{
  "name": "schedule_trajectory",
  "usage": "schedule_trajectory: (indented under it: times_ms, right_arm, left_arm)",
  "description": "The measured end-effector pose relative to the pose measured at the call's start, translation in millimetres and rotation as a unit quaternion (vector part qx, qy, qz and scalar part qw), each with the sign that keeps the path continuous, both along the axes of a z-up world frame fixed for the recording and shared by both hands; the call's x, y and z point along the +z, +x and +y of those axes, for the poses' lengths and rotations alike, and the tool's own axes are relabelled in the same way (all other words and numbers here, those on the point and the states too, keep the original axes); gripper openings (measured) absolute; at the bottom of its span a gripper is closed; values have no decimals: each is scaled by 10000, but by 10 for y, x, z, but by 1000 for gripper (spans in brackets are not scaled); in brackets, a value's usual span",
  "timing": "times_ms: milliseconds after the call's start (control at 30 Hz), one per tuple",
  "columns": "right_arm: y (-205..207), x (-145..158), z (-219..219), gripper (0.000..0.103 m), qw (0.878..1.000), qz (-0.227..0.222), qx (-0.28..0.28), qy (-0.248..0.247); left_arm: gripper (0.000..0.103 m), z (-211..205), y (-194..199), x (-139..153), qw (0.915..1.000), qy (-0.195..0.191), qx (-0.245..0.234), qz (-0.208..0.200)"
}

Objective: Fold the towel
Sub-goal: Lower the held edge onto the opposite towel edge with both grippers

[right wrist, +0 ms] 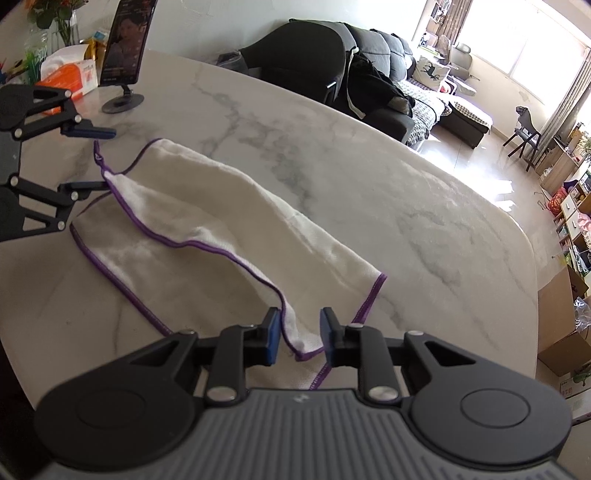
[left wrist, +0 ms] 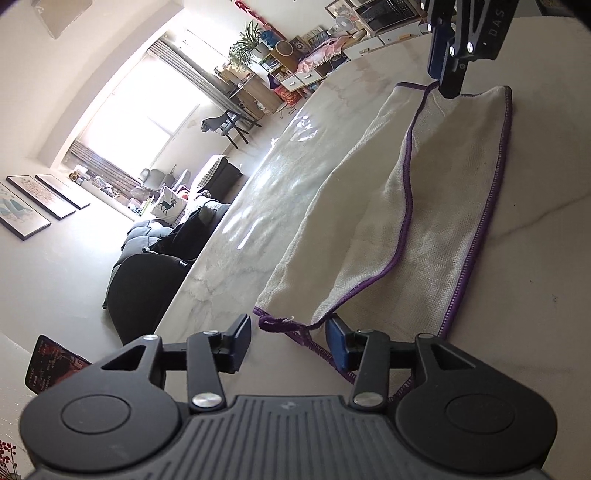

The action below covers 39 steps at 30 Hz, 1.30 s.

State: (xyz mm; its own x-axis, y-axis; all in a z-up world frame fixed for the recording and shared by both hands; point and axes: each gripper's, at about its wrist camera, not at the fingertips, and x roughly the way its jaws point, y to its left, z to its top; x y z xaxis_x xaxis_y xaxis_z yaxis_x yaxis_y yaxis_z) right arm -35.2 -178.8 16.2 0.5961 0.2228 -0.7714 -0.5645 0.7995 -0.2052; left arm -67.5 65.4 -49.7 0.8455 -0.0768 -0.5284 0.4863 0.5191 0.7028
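A cream towel [left wrist: 454,206] [right wrist: 207,210] with purple trim lies on the marble table [right wrist: 388,192], its upper layer folded over in a loose hump. My left gripper [left wrist: 290,345] [right wrist: 105,159] is open at one end of the towel. The corner with the purple hanging loop [left wrist: 275,324] rests loose between its fingers. At the other end my right gripper [right wrist: 300,338] [left wrist: 445,79] is shut on the upper layer's corner, and the cloth fills the gap between its blue pads [right wrist: 273,338].
A phone on a round stand [right wrist: 125,44] and an orange tissue pack [right wrist: 70,75] stand at the table's far left corner, with a vase of flowers [right wrist: 51,22] behind. A dark sofa [right wrist: 373,70] lies beyond the table edge. Bare marble stretches to the right of the towel.
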Motion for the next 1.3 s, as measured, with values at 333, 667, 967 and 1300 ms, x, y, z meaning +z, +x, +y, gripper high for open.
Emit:
schedule_trajectory:
  times_ms: [333, 667, 967, 1300]
  right_arm:
    - [-27, 6, 4, 24, 10000, -49, 45, -41]
    - [-71, -5, 8, 6, 9997, -66, 198, -149]
    - [-156, 97, -21, 4, 9993, -230, 278, -120]
    - [-290, 163, -86, 4, 9989, -236, 392, -140]
  left_arm:
    - [25, -60, 35, -77, 9994, -17, -239, 236]
    - [6, -36, 138, -79, 9959, -239, -120, 869]
    - [5, 5, 113, 105, 9944, -567, -11, 889]
    - [5, -38, -142, 245, 9940, -633, -318, 838]
